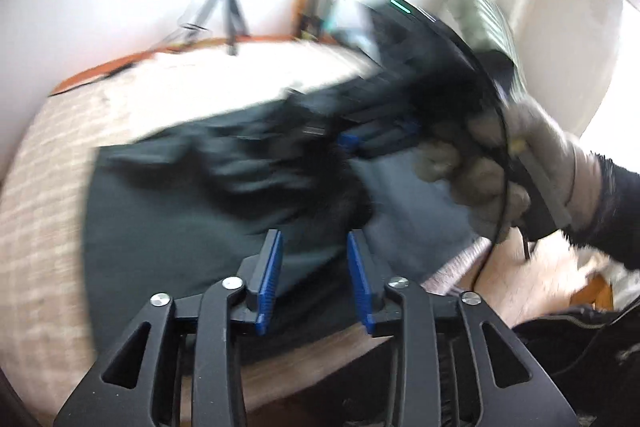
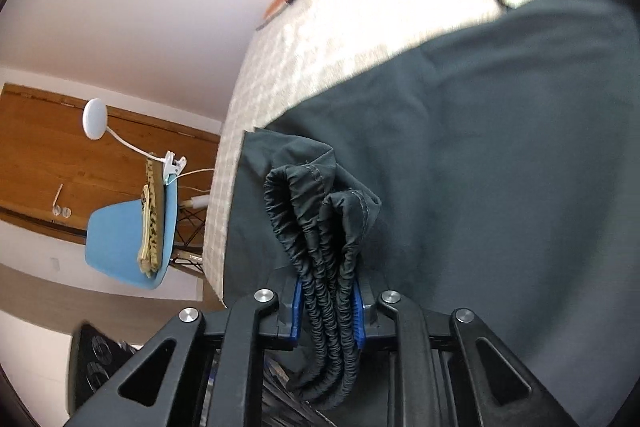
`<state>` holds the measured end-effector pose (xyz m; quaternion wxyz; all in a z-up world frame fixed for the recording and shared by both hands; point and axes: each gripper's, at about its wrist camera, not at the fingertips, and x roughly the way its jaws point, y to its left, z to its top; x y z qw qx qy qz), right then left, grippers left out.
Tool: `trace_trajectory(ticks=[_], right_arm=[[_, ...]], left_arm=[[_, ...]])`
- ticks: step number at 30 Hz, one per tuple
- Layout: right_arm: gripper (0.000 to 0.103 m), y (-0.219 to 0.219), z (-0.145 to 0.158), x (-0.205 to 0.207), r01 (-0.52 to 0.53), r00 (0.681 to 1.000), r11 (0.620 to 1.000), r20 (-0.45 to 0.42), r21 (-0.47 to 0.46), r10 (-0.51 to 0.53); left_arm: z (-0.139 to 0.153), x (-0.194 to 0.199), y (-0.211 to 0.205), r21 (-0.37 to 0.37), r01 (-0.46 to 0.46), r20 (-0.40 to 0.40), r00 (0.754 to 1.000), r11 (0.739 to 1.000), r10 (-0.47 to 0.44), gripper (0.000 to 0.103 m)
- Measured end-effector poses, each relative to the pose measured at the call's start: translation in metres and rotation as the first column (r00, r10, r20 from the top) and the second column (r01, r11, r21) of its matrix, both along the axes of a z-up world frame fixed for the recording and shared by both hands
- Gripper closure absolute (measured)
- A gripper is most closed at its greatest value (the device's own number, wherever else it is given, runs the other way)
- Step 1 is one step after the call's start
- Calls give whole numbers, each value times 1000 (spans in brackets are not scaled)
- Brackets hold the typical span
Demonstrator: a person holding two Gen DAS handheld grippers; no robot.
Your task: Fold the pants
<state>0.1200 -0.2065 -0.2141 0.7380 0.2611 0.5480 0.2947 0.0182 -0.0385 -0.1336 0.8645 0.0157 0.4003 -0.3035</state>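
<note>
the pants (image 2: 500,155), dark grey-green, lie spread across a surface covered in a pale checked cloth (image 2: 320,39), reaching to that surface's near edge in both views. right gripper (image 2: 329,311): jaws closed on the gathered elastic waistband (image 2: 320,247), which is bunched into several ribbed folds between the two blue pads (image 2: 297,311); the folds pass through the jaws and hang out behind them toward the camera, while the hemmed fabric edge rises just ahead of the fingertips. left gripper (image 1: 314,279): jaws parted, blue pads not pressing on anything; the flat fabric of the pants lies directly beneath and ahead of the gap, and whether the fingertips touch it cannot be told. in the left wrist view, the right gripper (image 1: 360,143) appears blurred, ahead and to the right, over a bunched part of the pants, carried by a gloved hand (image 1: 492,179) with a dark sleeve. background items: a tripod (image 1: 226,11) beyond the far edge of the surface, a blue chair (image 2: 128,243) and a white clip lamp (image 2: 96,117) off to the side.
</note>
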Motion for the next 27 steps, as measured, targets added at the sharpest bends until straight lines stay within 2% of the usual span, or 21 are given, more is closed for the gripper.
trace_trajectory(ticks=[3, 5, 10, 19, 27], right_arm=[[85, -12, 12, -4, -12, 999, 1000, 30, -8, 12], [85, -23, 19, -7, -16, 999, 1000, 43, -17, 16], [85, -54, 36, -17, 6, 997, 999, 73, -49, -3], [85, -144, 51, -40, 128, 989, 986, 91, -105, -119], [85, -227, 58, -59, 230, 971, 961, 102, -156, -216]], left_arm=[[10, 9, 32, -28, -100, -20, 995, 995, 99, 69], [11, 14, 45, -12, -157, -25, 987, 987, 157, 69], [6, 26, 51, -4, -203, -54, 978, 979, 203, 69], [-4, 31, 6, 12, -110, -74, 991, 994, 111, 69], [-6, 37, -27, 12, -55, -84, 995, 998, 55, 65]])
